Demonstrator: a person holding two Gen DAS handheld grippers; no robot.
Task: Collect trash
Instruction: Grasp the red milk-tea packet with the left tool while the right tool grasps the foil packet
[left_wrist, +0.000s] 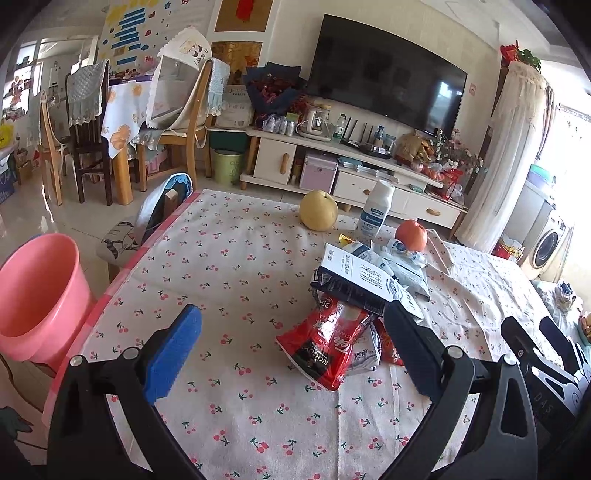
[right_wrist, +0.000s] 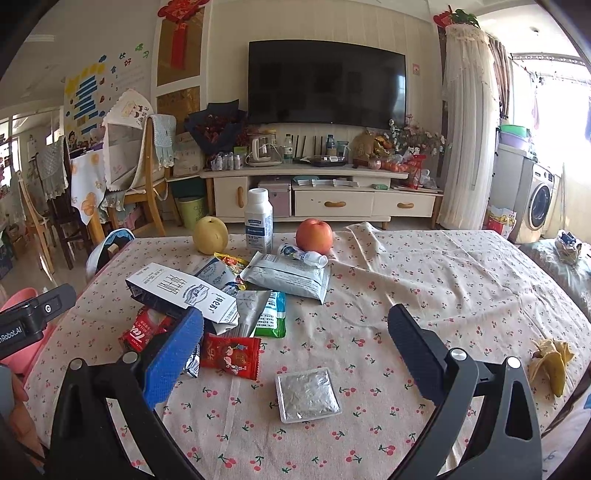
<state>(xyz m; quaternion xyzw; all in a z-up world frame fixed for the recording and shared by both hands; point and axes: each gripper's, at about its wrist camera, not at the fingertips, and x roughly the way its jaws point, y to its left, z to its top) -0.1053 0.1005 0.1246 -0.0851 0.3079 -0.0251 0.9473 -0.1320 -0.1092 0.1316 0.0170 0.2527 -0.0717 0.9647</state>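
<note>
At far left in the left wrist view, a pink bucket stands on the floor just beside the table's pink-checked left edge, its mouth open upward. The cherry-print tablecloth runs bare from that edge across the left and centre of the frame, leaving open room ahead of the left gripper, whose tongs stand wide apart and hold nothing. Right of centre lies the trash heap: a red snack bag, its long axis slanting from lower left to upper right, tucked under a white milk carton that angles from upper left to lower right. Behind them, near the far edge, stand a yellow pear, a white bottle and an orange-red apple.

In the right wrist view, the carton sits at centre left, its long axis running upper left to lower right; beside it lie a grey pouch, a green packet and a red wrapper. A flat silver foil sachet lies alone at lower centre between the tongs of the right gripper, which are spread apart and empty. Bare cloth fills the right half, with a banana peel near the lower right edge.
</note>
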